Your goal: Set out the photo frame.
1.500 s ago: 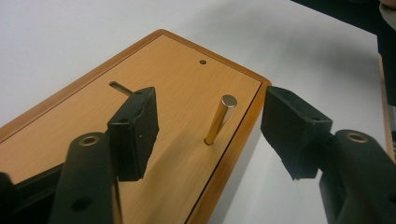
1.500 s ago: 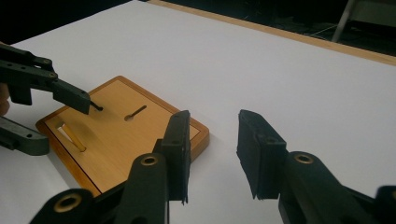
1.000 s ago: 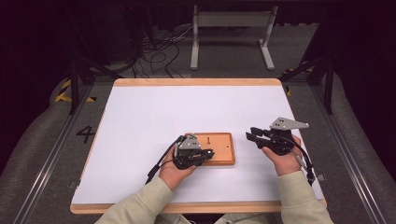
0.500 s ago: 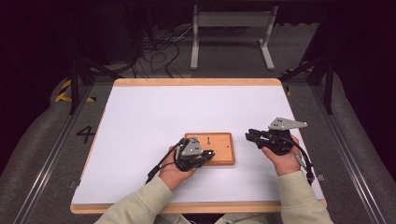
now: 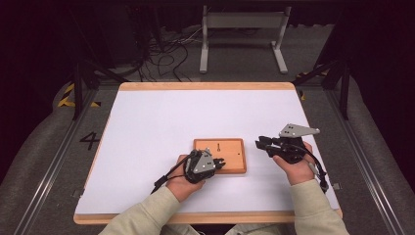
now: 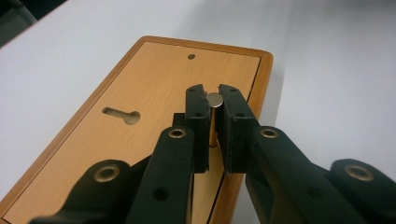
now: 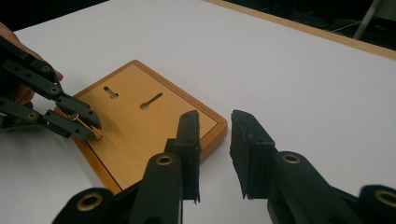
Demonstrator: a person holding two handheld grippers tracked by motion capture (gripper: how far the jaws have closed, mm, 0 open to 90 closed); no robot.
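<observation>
One brass pin [image 6: 214,108] stands upright on the wooden board [image 6: 154,74], clenched in the left claw [image 6: 212,116]; right claw [image 7: 215,140] hovers released beside.

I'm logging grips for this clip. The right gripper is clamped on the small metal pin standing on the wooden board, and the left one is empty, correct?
Wrong way round: the left gripper clamps the metal pin on the wooden board, as the left gripper view shows. The right gripper is empty.
</observation>
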